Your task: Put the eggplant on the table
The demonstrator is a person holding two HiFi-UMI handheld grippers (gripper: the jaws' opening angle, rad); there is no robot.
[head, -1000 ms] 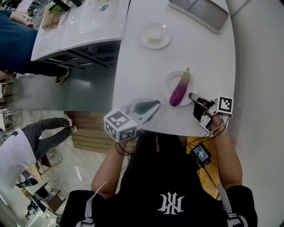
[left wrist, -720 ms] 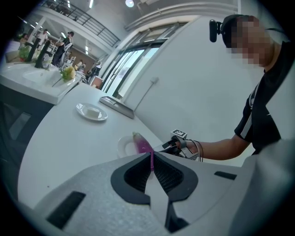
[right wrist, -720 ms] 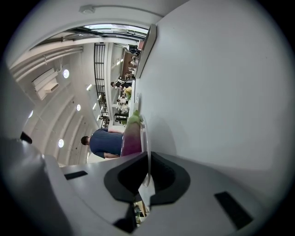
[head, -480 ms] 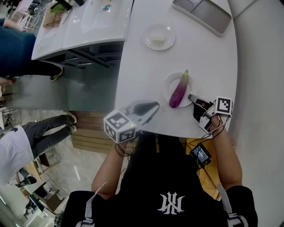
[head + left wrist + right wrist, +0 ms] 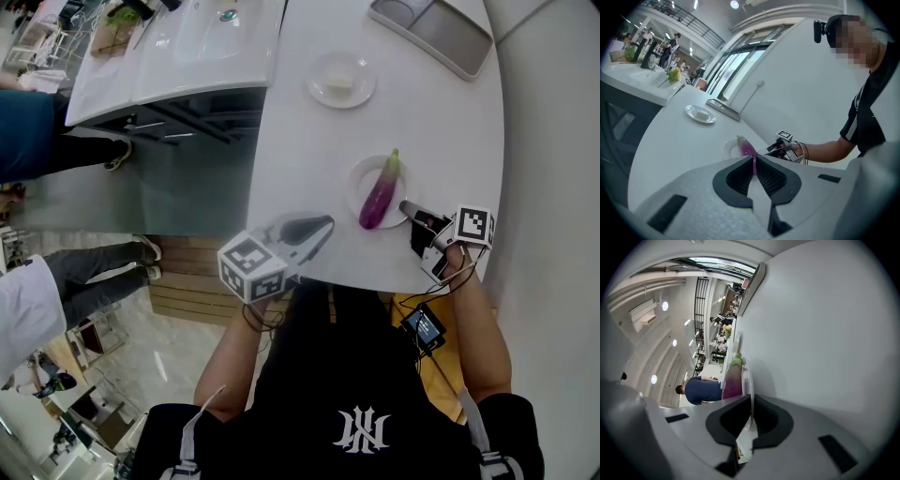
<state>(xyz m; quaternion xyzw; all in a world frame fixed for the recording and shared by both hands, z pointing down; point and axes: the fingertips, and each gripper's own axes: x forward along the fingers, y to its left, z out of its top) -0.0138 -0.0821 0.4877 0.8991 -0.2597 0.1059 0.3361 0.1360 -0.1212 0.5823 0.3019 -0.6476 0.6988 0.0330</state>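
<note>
A purple eggplant (image 5: 380, 191) with a green stem lies on a small white plate (image 5: 358, 176) near the front edge of the white table (image 5: 309, 150). My right gripper (image 5: 405, 206) reaches in from the right, shut on the plate's rim. In the right gripper view that rim (image 5: 751, 376) runs edge-on between the jaws, with the eggplant (image 5: 733, 380) just behind it. My left gripper (image 5: 329, 223) hovers at the table's front edge, left of the plate, shut with nothing in it. Its own view shows the eggplant (image 5: 746, 146) straight ahead, past the jaws.
A second small plate (image 5: 341, 80) with a pale piece on it sits farther back. A grey tray (image 5: 433, 28) lies at the far right corner. A white sink counter (image 5: 178, 47) stands beyond a gap to the left. People stand on the floor at the left.
The left gripper has drawn back a little from the plate. The right gripper has stayed at the plate's rim. The eggplant has not moved. The person in blue at the left has shifted.
</note>
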